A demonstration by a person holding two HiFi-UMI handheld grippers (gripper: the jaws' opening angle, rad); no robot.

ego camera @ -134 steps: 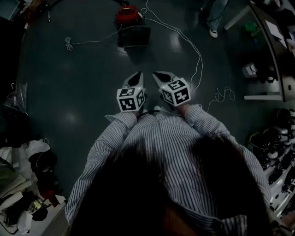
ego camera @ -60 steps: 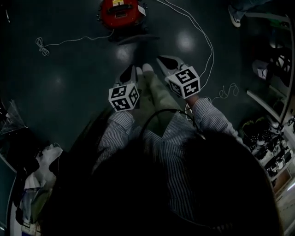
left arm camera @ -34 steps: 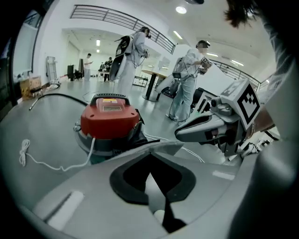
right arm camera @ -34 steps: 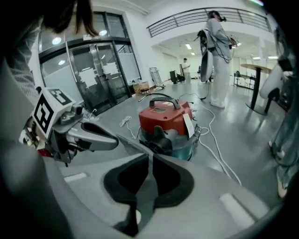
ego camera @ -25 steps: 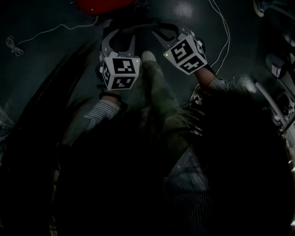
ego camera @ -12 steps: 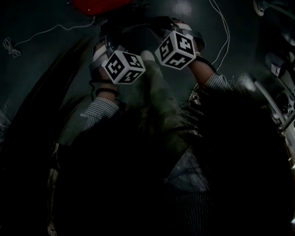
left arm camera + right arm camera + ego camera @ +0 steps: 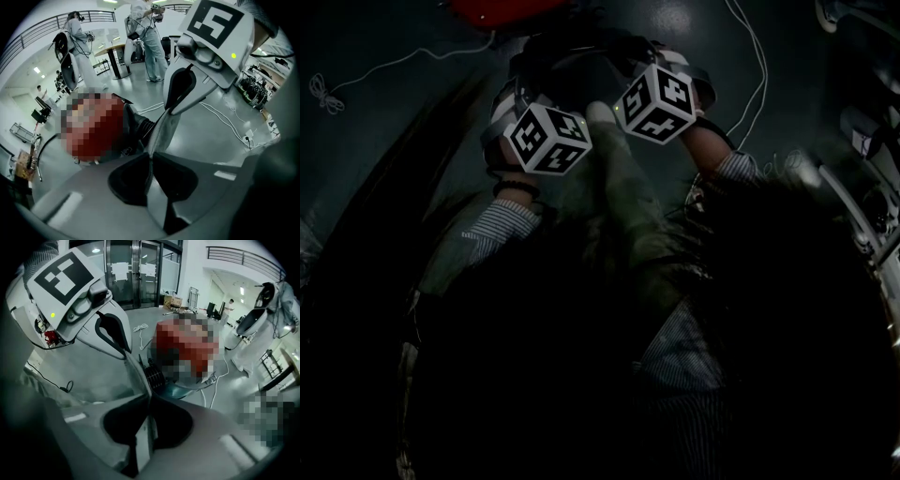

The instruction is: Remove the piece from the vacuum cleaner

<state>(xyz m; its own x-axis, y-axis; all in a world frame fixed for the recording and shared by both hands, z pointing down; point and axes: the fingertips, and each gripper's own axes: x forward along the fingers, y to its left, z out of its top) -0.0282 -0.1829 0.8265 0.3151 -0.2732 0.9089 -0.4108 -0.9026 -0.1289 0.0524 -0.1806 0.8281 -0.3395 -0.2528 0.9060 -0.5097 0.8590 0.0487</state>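
Vacuum cleaner (image 7: 101,130) just beyond closing left fingers (image 7: 79,192)

Left gripper (image 7: 150,155) closing, seemingly empty

Head view very dim, underexposed; floor (image 7: 673,17) glare spot. Gripper views bright, ceiling-lit, fisheye-warped, dark corners.

The person wears a shirt with fine pale stripes: the left sleeve (image 7: 499,228) shows at centre left of the head view, the right sleeve (image 7: 733,167) at upper right. A dark band (image 7: 514,188) rings the left wrist. Olive trousers (image 7: 623,202) end in a pale shoe (image 7: 600,113).

The left cube (image 7: 546,139) and right cube (image 7: 654,101) are white with black square markers. The left gripper (image 7: 150,157) has pale grey curved jaws, closing, with nothing visible between them. The right gripper (image 7: 149,397) looks alike and carries a small green light (image 7: 233,56).
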